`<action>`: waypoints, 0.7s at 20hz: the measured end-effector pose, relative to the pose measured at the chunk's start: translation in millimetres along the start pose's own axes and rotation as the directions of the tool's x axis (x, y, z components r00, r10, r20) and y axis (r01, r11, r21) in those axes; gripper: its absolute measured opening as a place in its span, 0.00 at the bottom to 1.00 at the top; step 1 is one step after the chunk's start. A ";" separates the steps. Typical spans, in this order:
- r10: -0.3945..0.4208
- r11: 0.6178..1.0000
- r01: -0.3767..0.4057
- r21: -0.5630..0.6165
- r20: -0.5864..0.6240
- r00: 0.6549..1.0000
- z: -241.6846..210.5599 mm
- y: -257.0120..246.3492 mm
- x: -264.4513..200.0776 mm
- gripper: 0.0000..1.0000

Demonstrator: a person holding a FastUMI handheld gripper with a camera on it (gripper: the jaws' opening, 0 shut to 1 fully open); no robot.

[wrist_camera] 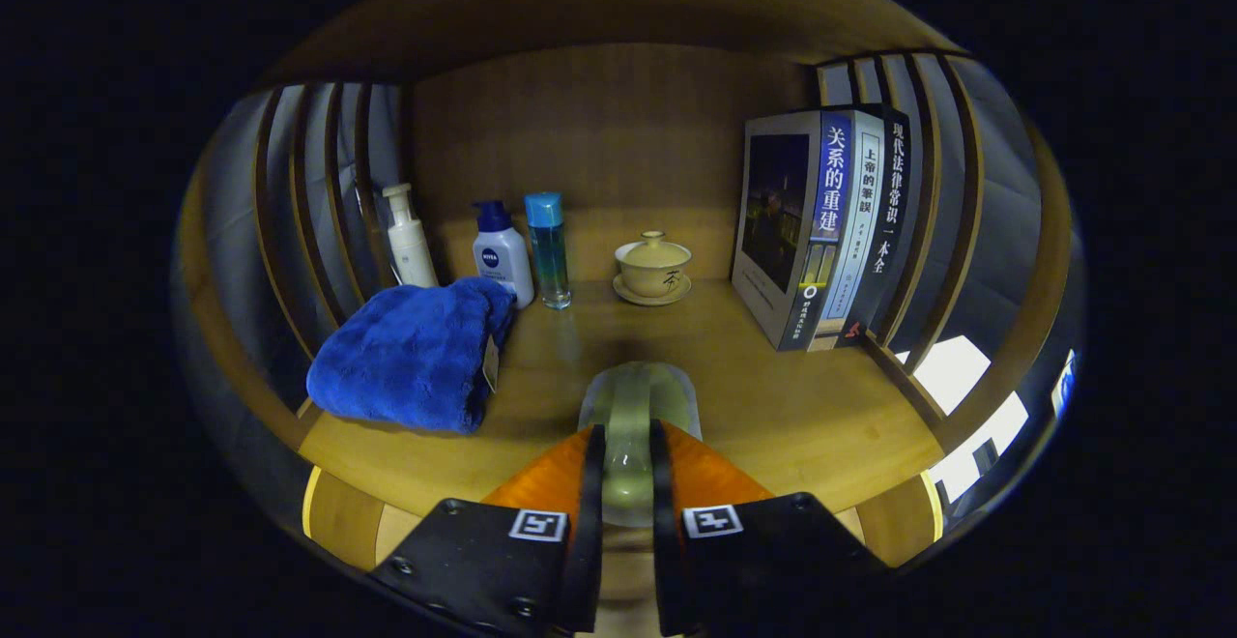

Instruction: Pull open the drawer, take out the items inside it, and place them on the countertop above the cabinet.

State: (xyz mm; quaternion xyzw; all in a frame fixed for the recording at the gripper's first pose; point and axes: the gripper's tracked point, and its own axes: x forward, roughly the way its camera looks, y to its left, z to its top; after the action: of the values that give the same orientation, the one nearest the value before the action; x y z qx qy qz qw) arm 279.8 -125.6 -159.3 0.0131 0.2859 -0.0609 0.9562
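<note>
1. One pale translucent object (633,416) is gripped between the two fingers of the gripper (626,454) at lower centre of the frame; both fingers are pressed on it, and it is held over the front part of the wooden countertop (792,406). What the object is cannot be told.
2. A slip could be caused by its smooth, rounded surface if the grip is loosened too early, before the object rests on the wood.
3. The blue towel (411,353), left of centre, lies near the fingers; it could be brushed by a leftward drift.
4. A lidded cup on a saucer (653,269) at centre and the bottles (503,251) beyond the towel could be toppled by a long push forward.
5. Books (821,222) stand at upper right.
6. Open room is left on the wood ahead of the fingers and to the lower right; the front edge lies just under them.
</note>
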 end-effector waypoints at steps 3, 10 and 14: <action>-0.009 1.000 0.009 0.003 0.009 1.000 0.2 -2.9 0.0 0.36; -0.019 1.000 0.019 0.011 0.008 1.000 -0.5 -7.5 -3.0 0.75; -0.023 1.000 0.023 0.005 0.022 1.000 7.8 -8.9 -13.7 0.95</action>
State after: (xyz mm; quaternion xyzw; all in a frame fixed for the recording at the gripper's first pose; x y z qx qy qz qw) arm 271.6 -133.4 -145.1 0.0117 0.2755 -0.0726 0.9585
